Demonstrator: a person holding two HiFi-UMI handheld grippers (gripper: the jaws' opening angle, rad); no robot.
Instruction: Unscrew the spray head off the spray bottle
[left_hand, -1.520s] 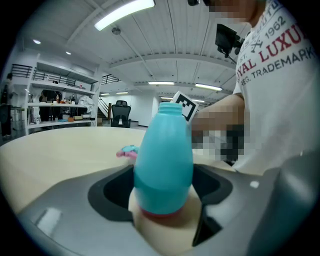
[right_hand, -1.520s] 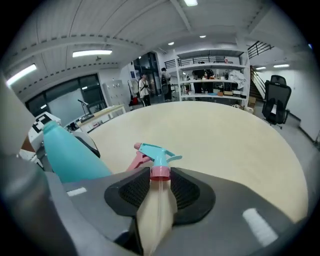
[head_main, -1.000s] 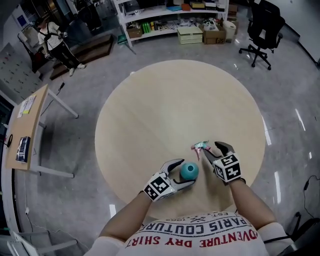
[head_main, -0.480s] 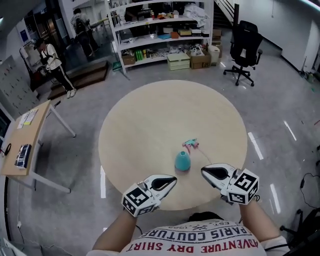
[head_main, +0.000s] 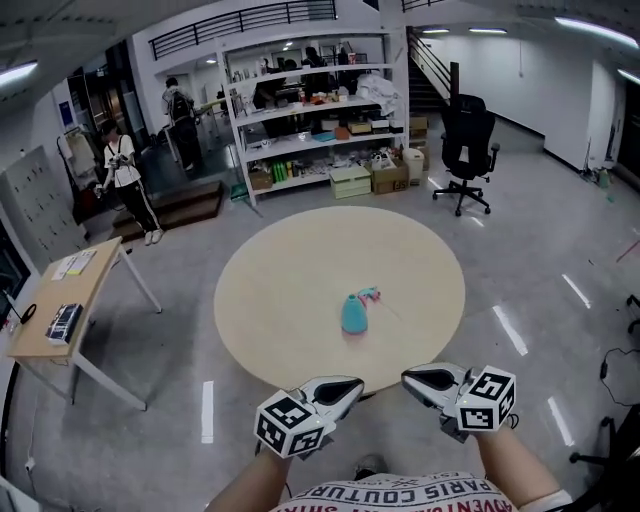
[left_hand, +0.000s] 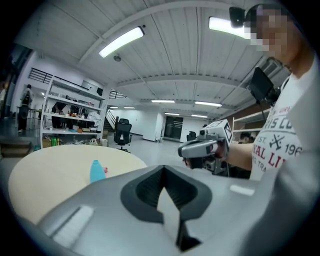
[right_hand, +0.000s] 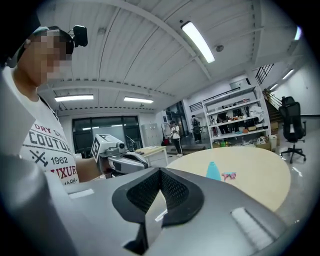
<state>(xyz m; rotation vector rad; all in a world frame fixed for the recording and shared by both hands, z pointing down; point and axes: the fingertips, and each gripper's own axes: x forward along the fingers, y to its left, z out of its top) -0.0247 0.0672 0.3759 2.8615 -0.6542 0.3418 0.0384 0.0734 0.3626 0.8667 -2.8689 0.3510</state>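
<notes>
The teal spray bottle stands upright near the middle of the round table. Its pink and teal spray head lies apart from it on the tabletop, just behind and to the right. Both grippers are held off the table's near edge, close to my body. The left gripper and the right gripper are shut with nothing between their fingers. The left gripper view shows the bottle far off and the right gripper beside it. In the right gripper view the bottle and spray head rest on the table.
A small desk stands to the left of the table. Loaded shelves line the back, with boxes at their foot. A black office chair is at the back right. Two people stand at the far left.
Both grippers let go of the bottle and spray head and drew back off the table toward me, with their jaws closed. The head view lifted, showing the whole room.
</notes>
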